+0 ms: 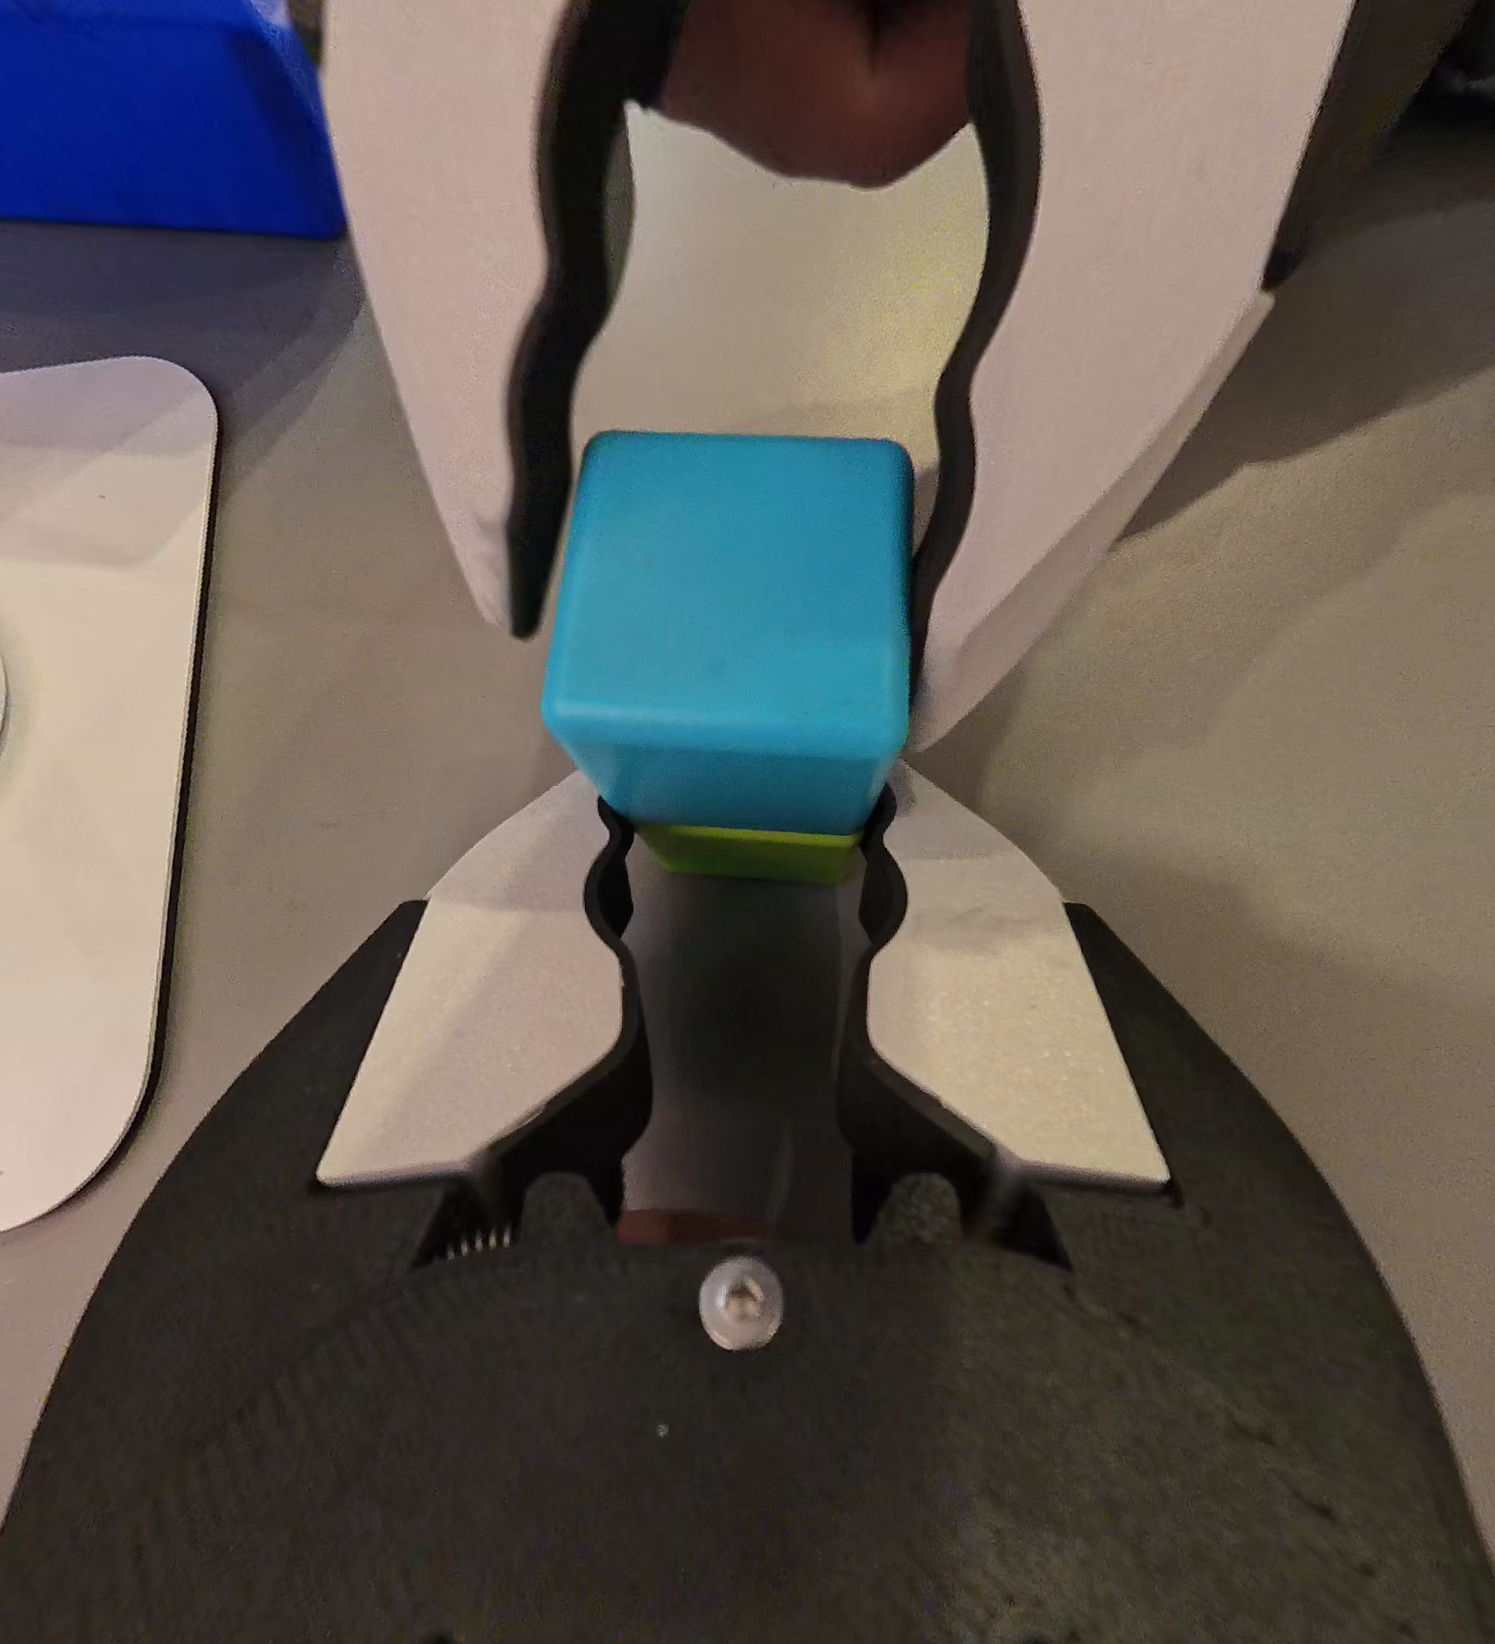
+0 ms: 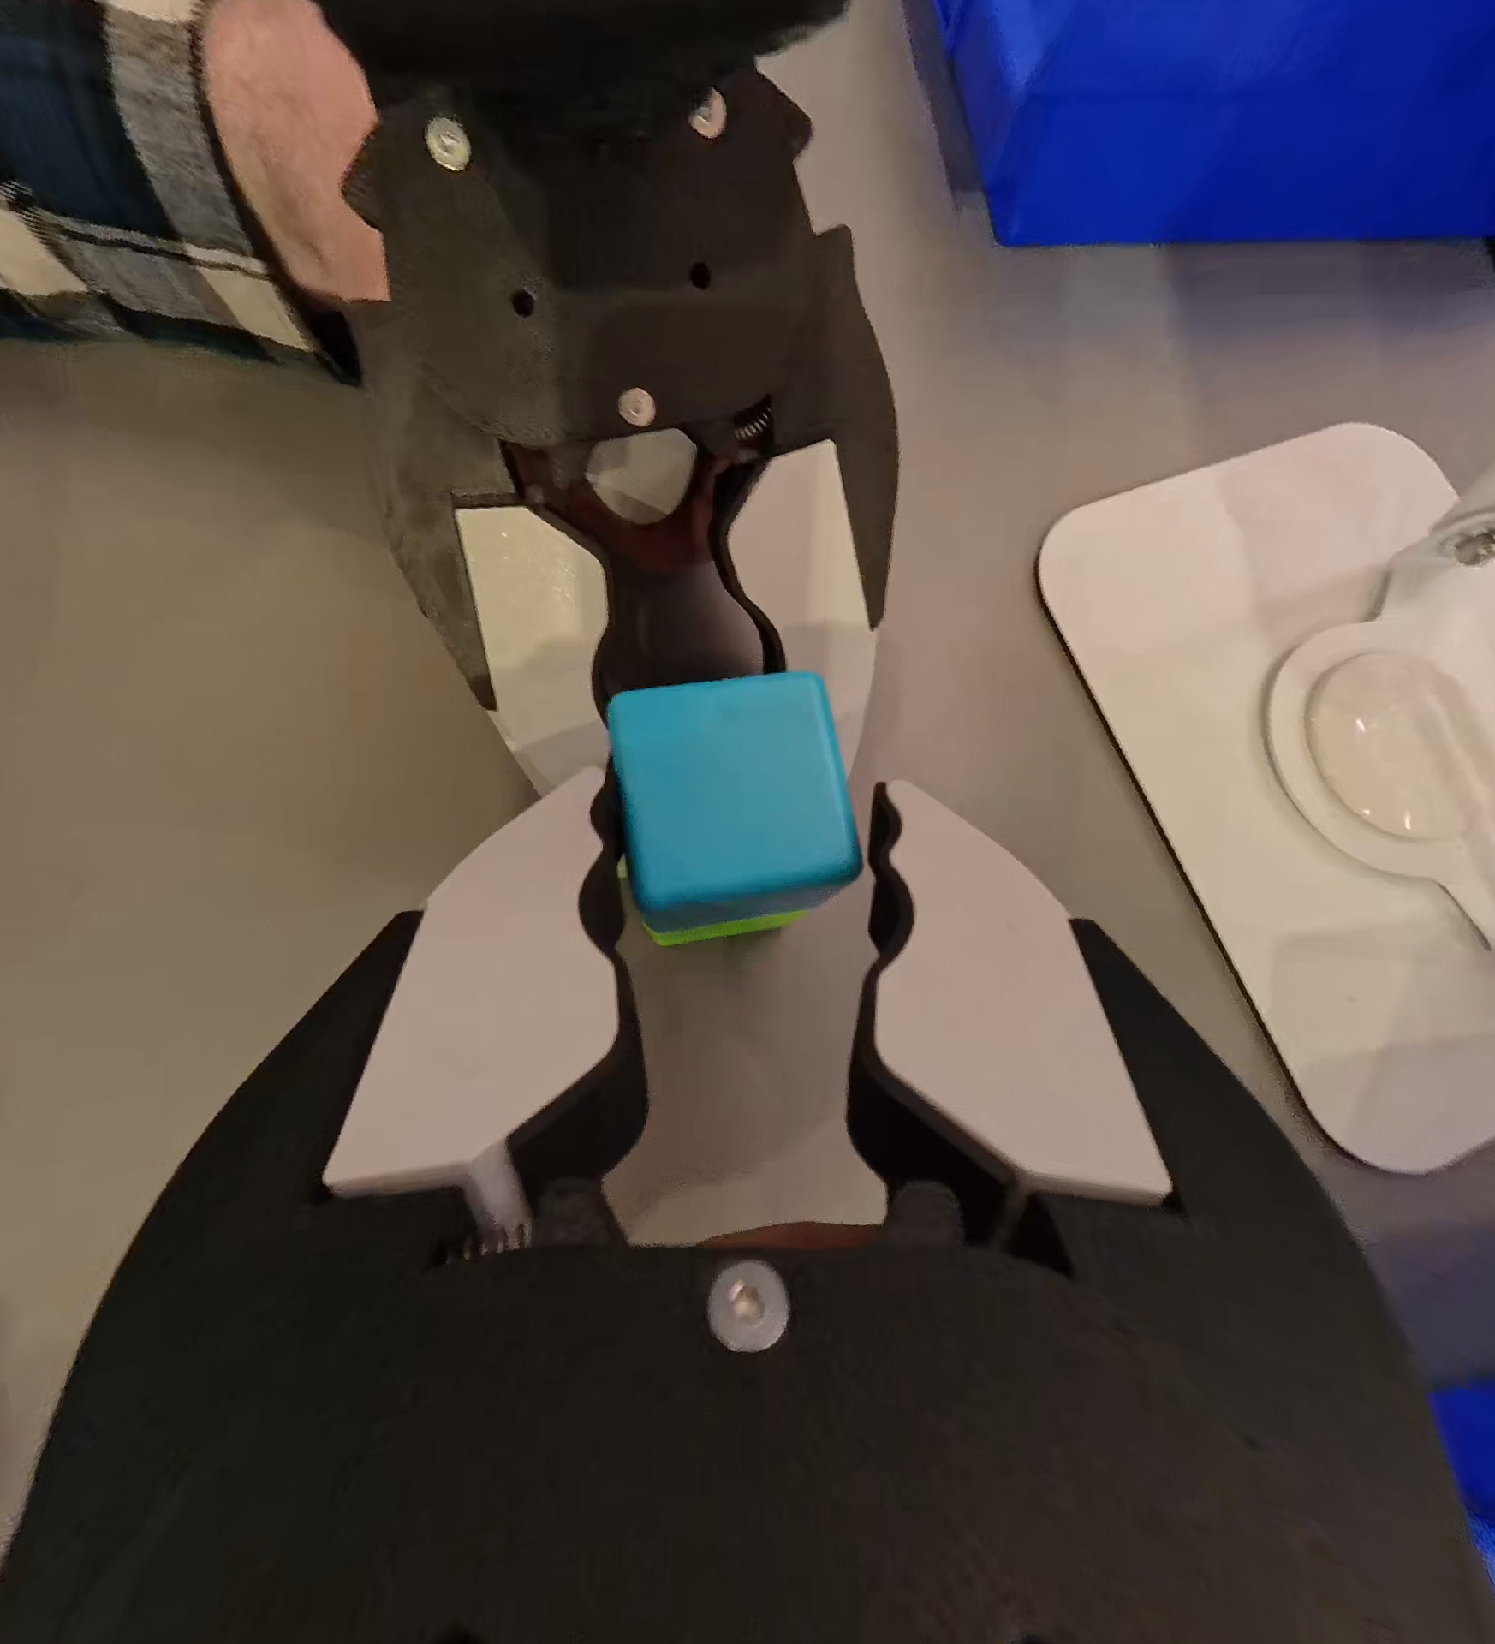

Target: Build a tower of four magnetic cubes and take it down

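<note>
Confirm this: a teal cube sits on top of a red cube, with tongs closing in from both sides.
Not quite. The teal cube sits on a lime green cube, not a red one; the right wrist view shows the green edge beneath it. The left tongs and right tongs do flank the stack.

One cube [image 2: 731, 792] sits on another cube [image 2: 713, 930], between both grippers.

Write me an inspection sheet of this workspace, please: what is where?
Surface: grey table.
Job's things: blue cube sits on green cube; anything lower is hidden.
Clutter: white base plate with a clear dome; blue box.
Grippers: left gripper looks clamped on the green cube; right gripper open around the blue cube.
Cables: nothing seen.
Surroundings: a plaid sleeve behind the left gripper.
</note>
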Action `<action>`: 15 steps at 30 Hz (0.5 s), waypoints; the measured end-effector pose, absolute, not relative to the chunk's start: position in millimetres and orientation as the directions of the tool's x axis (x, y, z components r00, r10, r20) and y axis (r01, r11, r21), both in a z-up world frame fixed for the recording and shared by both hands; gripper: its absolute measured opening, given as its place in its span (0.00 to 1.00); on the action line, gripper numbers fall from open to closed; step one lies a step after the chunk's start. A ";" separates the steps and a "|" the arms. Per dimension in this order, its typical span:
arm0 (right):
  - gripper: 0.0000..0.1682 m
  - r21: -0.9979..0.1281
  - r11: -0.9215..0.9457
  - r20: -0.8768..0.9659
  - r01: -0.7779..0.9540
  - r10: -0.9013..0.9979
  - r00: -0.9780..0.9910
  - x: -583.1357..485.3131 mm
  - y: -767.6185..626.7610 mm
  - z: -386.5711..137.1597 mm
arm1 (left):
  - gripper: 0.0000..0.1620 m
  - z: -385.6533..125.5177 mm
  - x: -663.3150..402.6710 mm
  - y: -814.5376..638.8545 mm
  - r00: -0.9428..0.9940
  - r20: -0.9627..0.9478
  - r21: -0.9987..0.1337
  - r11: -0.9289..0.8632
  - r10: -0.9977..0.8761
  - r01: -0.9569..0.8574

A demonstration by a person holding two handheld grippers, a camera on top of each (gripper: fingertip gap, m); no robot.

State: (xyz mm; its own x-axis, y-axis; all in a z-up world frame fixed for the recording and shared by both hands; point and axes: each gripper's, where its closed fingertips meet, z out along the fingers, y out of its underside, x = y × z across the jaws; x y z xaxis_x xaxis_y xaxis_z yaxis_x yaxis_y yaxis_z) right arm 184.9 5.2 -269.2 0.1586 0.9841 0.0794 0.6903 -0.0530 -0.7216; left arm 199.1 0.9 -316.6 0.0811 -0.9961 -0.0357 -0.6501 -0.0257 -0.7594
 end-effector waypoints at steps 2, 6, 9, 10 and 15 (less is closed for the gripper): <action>0.30 -0.727 -0.048 0.079 0.685 0.985 0.153 183.8 4.7 -269.0 | 0.30 -316.4 199.0 1.2 0.084 -0.033 -0.759 -0.030 -0.996 -0.650; 0.30 -0.738 -0.065 0.060 0.672 0.985 0.161 183.8 4.4 -268.1 | 0.30 -316.2 199.3 0.9 0.081 -0.033 -0.759 -0.028 -0.996 -0.651; 0.30 -0.784 -0.130 -0.024 0.607 0.983 0.179 181.8 5.6 -261.0 | 0.30 -316.0 199.7 0.2 0.076 -0.039 -0.759 -0.020 -0.996 -0.650; 0.30 -0.809 -0.148 -0.055 0.569 0.982 0.179 181.5 5.7 -254.3 | 0.30 -316.0 199.6 0.3 0.077 -0.037 -0.759 -0.022 -0.996 -0.651; 0.30 -0.901 -0.180 -0.073 0.395 0.960 0.271 204.2 25.1 -200.5 | 0.30 -315.8 199.7 0.2 0.077 -0.037 -0.759 -0.023 -0.996 -0.651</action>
State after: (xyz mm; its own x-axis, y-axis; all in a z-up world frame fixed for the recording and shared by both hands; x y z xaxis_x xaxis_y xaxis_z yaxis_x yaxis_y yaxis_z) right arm 204.2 25.1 -200.5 0.2707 0.9599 -0.0731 0.3952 -0.1800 -0.9008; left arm 199.7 0.2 -315.8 0.0774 -0.9963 -0.0366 -0.6507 -0.0227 -0.7590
